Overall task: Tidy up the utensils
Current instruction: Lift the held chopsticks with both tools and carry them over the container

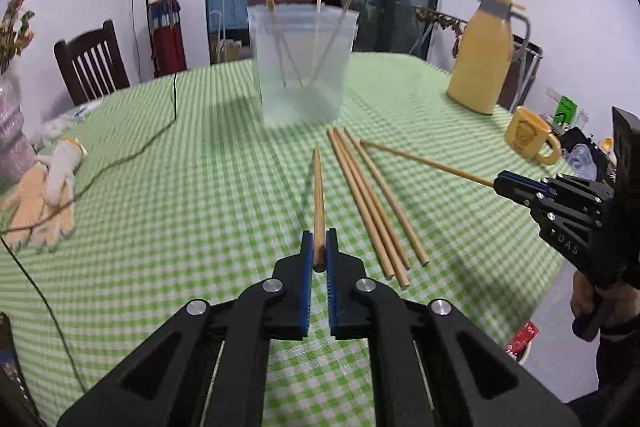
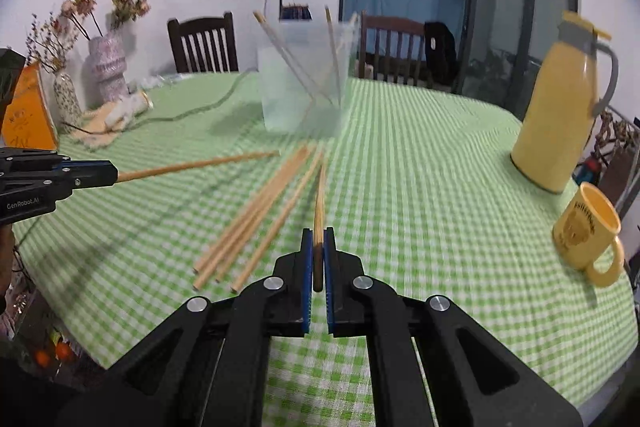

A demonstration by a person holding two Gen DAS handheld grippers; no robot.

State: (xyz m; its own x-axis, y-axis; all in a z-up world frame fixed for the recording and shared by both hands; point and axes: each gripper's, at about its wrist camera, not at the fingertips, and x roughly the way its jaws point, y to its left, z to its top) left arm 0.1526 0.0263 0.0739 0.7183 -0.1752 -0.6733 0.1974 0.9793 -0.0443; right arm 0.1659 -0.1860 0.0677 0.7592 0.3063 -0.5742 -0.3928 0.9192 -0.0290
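On the green checked tabletop (image 1: 160, 187), the translucent plastic tub (image 1: 302, 67) holds chopsticks. Four wooden chopsticks (image 1: 372, 211) lie loose. Each gripper's fingers clamp one light, stiff, slippery chopstick at its butt: left gripper (image 1: 319, 247), right gripper (image 2: 318, 247).

Readable text on my two grippers and the mug

On the left gripper (image 2: 114, 175), seen from my right wrist camera, I read "GenRobot.AI" in white on the black body. From my left wrist camera, the right gripper (image 1: 498, 183) shows pale letters "DAS" on its black side, cut off at the edge, so probably part of a longer word. The yellow mug (image 2: 586, 227) carries dark print above an emblem; I think it starts "Butter", but it is too blurred to be sure.
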